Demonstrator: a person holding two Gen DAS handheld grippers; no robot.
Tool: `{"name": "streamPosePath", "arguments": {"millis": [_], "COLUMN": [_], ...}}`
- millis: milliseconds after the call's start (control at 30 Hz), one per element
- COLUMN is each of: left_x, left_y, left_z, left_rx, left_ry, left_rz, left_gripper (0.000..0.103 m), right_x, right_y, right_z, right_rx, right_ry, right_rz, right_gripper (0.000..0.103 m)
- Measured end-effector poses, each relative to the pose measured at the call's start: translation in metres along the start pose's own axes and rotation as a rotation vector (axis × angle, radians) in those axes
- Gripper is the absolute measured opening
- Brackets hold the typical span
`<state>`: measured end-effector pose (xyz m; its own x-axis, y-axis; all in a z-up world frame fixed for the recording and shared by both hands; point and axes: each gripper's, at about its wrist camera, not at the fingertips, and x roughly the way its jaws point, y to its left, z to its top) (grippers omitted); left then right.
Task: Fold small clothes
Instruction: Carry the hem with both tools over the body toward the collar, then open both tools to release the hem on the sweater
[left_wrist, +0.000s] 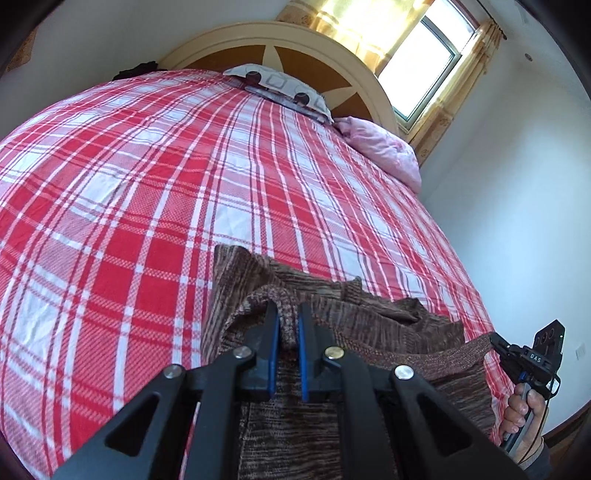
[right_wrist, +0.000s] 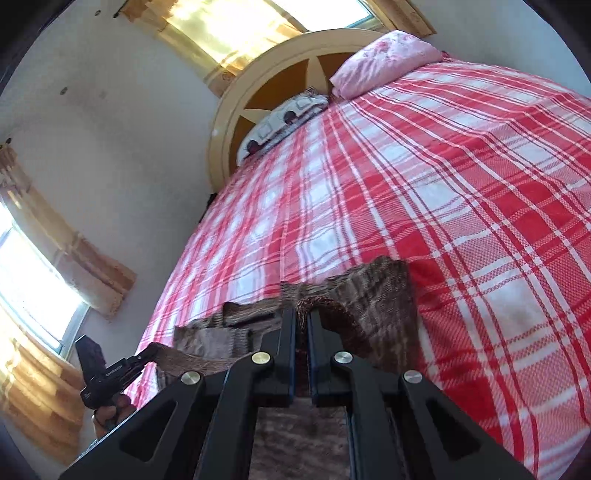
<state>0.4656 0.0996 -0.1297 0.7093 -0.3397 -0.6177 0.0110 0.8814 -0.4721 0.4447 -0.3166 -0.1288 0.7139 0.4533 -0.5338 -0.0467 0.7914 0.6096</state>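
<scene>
Ahead of both jaws: plaid bed (left_wrist: 147, 184), two pillows (left_wrist: 384, 147) by the headboard (left_wrist: 295, 40), nothing blocking. Left gripper (left_wrist: 288, 325) and right gripper (right_wrist: 303, 325) each pinch a raised fold of the brown sweater (left_wrist: 369, 317); the rest lies just beyond and below the jaws.

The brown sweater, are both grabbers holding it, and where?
Yes. The left gripper pinches a thick rolled edge of the sweater. The right gripper is shut on another edge fold; which part of the sweater either fold is cannot be told.
</scene>
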Motion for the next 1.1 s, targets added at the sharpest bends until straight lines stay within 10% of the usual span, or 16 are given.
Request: {"name": "streamPosePath", "arguments": {"millis": [300, 367, 433, 600, 1100], "left_x": [0.018, 0.012, 0.003, -0.024, -0.048], "left_y": [0.015, 0.019, 0.02, 0.01, 0.011], "left_z": [0.017, 0.02, 0.017, -0.009, -0.103], "left_rx": [-0.047, -0.057, -0.059, 0.018, 0.147], "left_ry": [-0.015, -0.031, -0.04, -0.051, 0.114], "left_rz": [0.108, 0.135, 0.129, 0.182, 0.294], "left_gripper": [0.015, 0.022, 0.036, 0.06, 0.06], "right_x": [0.051, 0.05, 0.041, 0.016, -0.042], "right_y": [-0.04, -0.041, -0.04, -0.027, -0.006], "right_z": [0.017, 0.017, 0.016, 0.011, -0.096], "right_rx": [0.111, 0.105, 0.103, 0.027, -0.228], "right_ry": [0.046, 0.041, 0.007, -0.024, 0.169], "right_rz": [-0.099, -0.131, -0.142, -0.154, -0.293], "right_gripper": [0.013, 0.057, 0.073, 0.073, 0.061]}}
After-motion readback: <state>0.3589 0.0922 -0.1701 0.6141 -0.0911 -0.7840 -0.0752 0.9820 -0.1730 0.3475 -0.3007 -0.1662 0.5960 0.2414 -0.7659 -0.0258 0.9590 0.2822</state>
